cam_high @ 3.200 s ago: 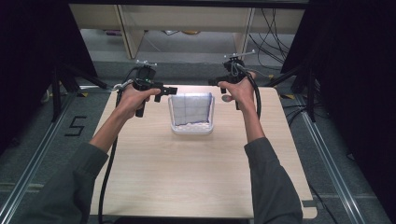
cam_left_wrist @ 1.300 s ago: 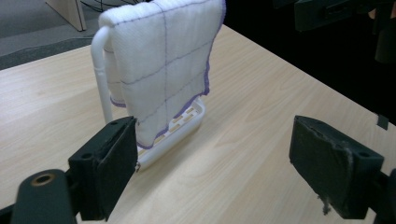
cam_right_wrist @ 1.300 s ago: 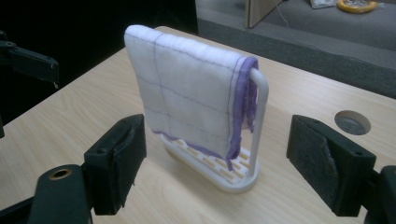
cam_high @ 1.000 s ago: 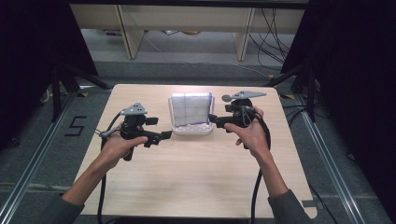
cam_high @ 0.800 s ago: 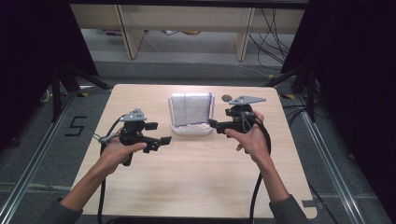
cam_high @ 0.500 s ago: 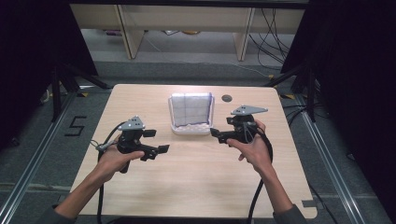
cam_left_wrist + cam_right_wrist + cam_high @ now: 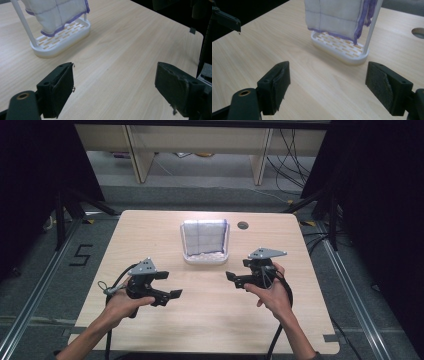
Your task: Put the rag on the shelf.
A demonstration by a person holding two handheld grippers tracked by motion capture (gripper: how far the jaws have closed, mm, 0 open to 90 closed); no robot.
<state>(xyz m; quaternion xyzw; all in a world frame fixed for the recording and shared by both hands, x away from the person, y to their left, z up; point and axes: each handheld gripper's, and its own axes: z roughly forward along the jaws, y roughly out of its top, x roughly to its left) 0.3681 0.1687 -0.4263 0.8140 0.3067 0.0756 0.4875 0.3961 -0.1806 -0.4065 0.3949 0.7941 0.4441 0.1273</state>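
Holding both tools wide open and empty, I see the white drying rack [image 7: 205,258] with its purple-edged cloth [image 7: 204,238] ahead, between them. My left gripper [image 7: 115,86] sits nearer-left of the rack, my right gripper [image 7: 328,88] nearer-right and slightly closer; the rack's long axis runs crosswise.

Both bare forearms reach in from the near edge, each hand wrapped around black two-jaw tongs topped with a grey three-cornered plate. The left tongs [image 7: 170,285] point toward the right, their jaws spread wide and empty; the left hand [image 7: 120,302] grips the handle low. The right tongs [image 7: 232,278] point toward the left, jaws likewise parted with nothing between, held by the right hand [image 7: 270,292].
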